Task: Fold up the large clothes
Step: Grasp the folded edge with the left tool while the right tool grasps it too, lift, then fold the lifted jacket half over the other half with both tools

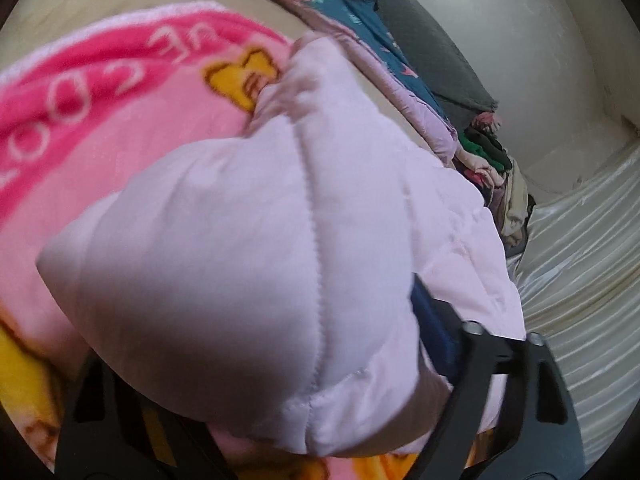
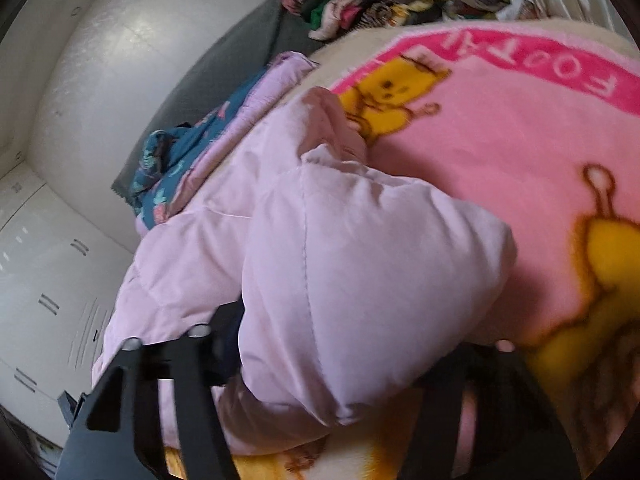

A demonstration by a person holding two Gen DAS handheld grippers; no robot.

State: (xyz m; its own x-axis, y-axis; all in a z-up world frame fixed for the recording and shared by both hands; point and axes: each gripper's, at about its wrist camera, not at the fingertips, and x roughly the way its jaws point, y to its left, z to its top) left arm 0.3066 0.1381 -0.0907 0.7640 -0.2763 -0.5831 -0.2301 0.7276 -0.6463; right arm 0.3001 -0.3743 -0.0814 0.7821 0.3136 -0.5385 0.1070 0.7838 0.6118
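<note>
A pale lilac quilted puffer jacket (image 1: 248,248) lies bunched on a pink cartoon blanket (image 1: 100,128). My left gripper (image 1: 280,380) is shut on a thick padded fold of the jacket; one blue-padded finger (image 1: 436,340) shows on the right, the other is hidden under the fabric. In the right wrist view the same jacket (image 2: 360,272) fills the middle over the pink blanket (image 2: 500,140). My right gripper (image 2: 340,380) is shut on another puffy fold, its black fingers (image 2: 224,340) pressing from both sides.
A teal floral quilt with lilac lining (image 1: 360,28) and a dark grey cloth (image 1: 440,64) lie along the bed edge. A heap of mixed clothes (image 2: 360,4) sits further back. White wall (image 1: 520,40), white cabinets (image 2: 40,260) and a satin curtain (image 1: 580,260) surround.
</note>
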